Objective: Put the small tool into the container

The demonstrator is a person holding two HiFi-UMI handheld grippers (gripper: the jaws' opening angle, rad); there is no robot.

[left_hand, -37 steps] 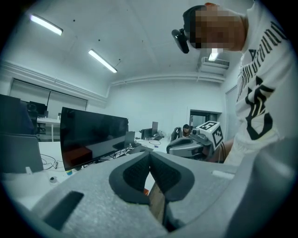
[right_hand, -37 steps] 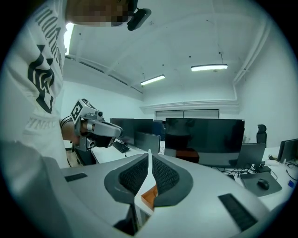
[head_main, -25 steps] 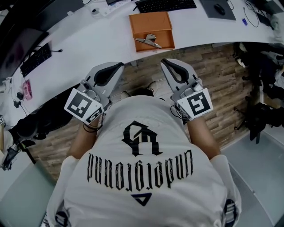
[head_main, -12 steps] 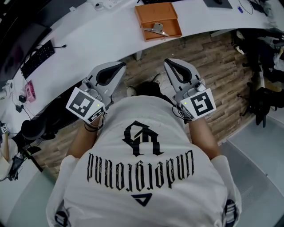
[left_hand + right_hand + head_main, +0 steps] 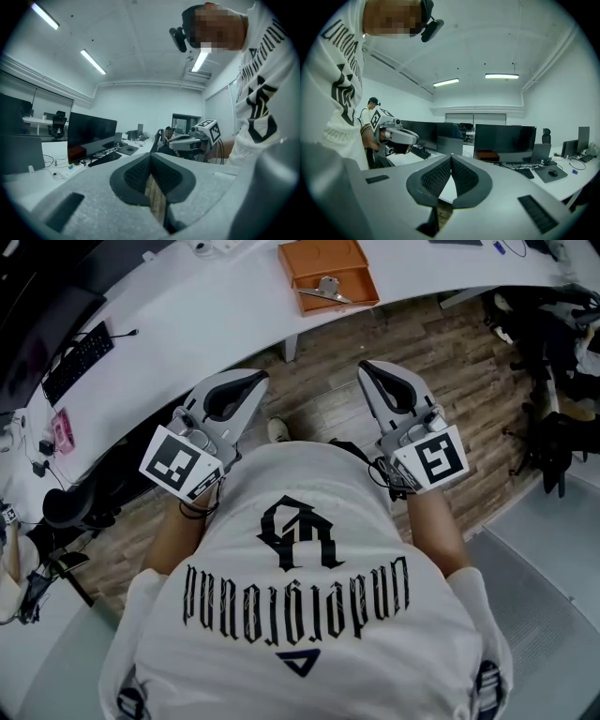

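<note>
White desk (image 5: 187, 315) is curving across the top of the head view, with plank floor (image 5: 394, 343) showing below it. An orange container (image 5: 349, 257) is sitting at the desk's near edge, and the small tool (image 5: 325, 289), grey metal, is lying inside it toward the near wall; nothing else is showing in there. A keyboard (image 5: 80, 362) is resting near the desk's left end. Both grippers are hanging over the floor close to the person's chest, well apart from the desk: the left gripper (image 5: 257, 378) and the right gripper (image 5: 367, 367) are each pointing toward the desk.

Looking along the left gripper (image 5: 151, 157), its ribbed pads are meeting at the tips, clenched on nothing; only floor planks are showing through the gap lower down. A dark monitor (image 5: 91, 136) is standing beyond, and the right gripper (image 5: 187, 141) is floating at the same height.

Looking along the right gripper (image 5: 451, 160), its pads are likewise pressing together with nothing between them, the desk edge showing pale behind. A monitor (image 5: 504, 143) is filling the background, and the left gripper (image 5: 396, 136) is hovering at the left.

Judging by this, the placing is looking finished. Doing the close well is meaning checking that the tool is sitting wholly within the container's walls, not propped on the near one, and avoiding any brush against the desk's near edge.
</note>
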